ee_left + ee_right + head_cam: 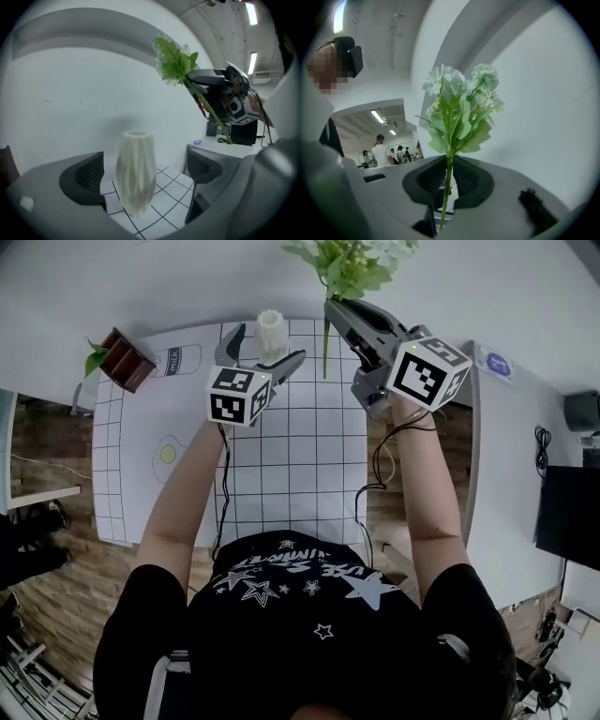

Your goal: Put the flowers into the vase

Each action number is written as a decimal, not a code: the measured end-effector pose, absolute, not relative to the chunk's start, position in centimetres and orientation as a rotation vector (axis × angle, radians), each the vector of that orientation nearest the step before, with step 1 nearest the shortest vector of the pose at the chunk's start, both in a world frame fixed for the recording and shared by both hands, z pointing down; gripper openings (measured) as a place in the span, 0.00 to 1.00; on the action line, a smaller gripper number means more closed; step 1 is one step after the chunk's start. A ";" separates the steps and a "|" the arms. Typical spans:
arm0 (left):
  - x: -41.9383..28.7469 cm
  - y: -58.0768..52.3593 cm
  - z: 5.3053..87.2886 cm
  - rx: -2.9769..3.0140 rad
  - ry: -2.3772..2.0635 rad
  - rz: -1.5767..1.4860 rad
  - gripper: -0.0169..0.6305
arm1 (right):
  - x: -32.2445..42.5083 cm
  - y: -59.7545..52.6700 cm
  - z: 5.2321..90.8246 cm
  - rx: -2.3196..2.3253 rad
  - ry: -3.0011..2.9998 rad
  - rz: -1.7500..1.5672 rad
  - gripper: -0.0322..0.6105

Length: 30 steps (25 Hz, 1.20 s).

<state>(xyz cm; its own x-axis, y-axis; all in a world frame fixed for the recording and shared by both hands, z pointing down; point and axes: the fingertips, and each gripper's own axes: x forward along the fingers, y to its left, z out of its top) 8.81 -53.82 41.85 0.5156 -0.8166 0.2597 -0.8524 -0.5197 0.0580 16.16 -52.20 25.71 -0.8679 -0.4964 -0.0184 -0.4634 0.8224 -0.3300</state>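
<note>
- The gridded table ends just behind the vase, and a wall is near; you have open room only above the vase.
- Your left gripper stands wide open around the vase without touching it.
- Your right gripper clamps the flowers by the stem, above and to the right of the vase.
- Next, I think, you lower the stem end into the vase mouth.

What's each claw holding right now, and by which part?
Right claw: flowers, by the stem below the leaves. Left claw: nothing; vase stands between its open jaws.
</note>
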 end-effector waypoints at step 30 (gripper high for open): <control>9.7 -57.8 45.1 2.677 -1.505 0.352 0.59 | 9.3 -57.5 20.6 -0.686 2.699 -0.115 0.12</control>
